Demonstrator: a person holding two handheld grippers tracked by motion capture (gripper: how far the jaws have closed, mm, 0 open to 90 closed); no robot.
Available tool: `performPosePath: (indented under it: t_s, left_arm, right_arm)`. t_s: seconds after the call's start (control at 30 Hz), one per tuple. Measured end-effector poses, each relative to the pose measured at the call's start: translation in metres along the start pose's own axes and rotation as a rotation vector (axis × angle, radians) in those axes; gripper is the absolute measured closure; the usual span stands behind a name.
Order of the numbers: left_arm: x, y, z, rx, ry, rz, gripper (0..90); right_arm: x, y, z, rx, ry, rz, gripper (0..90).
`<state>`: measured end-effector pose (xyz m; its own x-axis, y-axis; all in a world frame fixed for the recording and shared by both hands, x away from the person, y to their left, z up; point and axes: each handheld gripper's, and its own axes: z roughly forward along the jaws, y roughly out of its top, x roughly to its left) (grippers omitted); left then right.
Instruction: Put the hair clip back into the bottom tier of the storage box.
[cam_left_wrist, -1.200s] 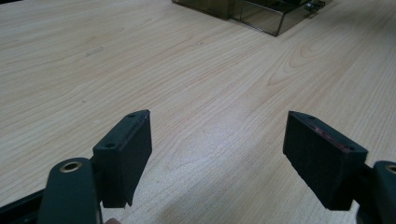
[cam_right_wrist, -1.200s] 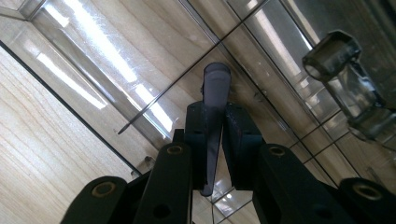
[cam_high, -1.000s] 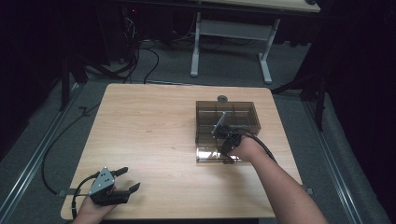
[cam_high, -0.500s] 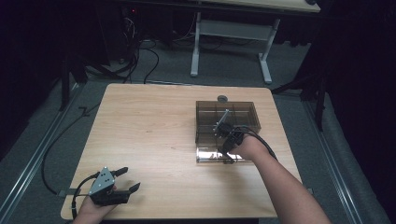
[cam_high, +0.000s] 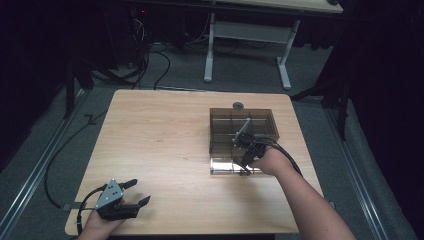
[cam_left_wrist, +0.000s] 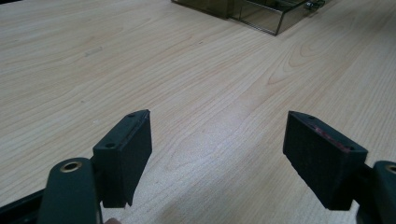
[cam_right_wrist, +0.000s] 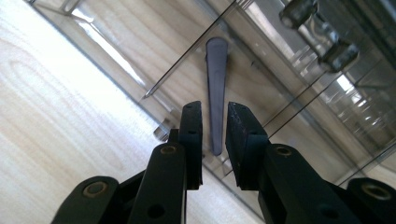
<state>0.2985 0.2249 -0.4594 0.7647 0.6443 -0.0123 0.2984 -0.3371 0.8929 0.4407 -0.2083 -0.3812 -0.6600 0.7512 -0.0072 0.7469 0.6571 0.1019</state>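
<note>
Over by the right edge of the table, the right gripper hangs tip-down above the clear tray that juts from the near side of the smoky compartment box. Its jaws are nearly together, with only a slim gap. In the right gripper view a dark tapered stick lies on the tray floor and runs straight into that gap, yet I see light on both sides of it, so the pads are not pinching it.

The risk, I think, is the thin tail of the stick. A squeeze there could flick it sideways or skid it against the tray's wall. A jaw tip could also catch the clear rim and drag the light tray toward the near edge.

The left gripper rests at the near left corner, jaws spread wide on nothing, with broad bare wood between it and the box. A small round cap sits just behind the box.
</note>
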Motion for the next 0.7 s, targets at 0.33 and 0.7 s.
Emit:
performPosePath:
  t_s: [0.33,0.7]
  left_arm:
    - [0.000,0.000,0.001,0.003,0.003,-0.002,24.3]
    - [0.000,0.000,0.000,0.002,0.005,-0.003,24.3]
  right_arm:
    - [0.011,-0.020,-0.008,-0.013,0.003,0.020,77.8]
    - [0.016,-0.039,-0.005,-0.050,0.017,0.020,76.3]
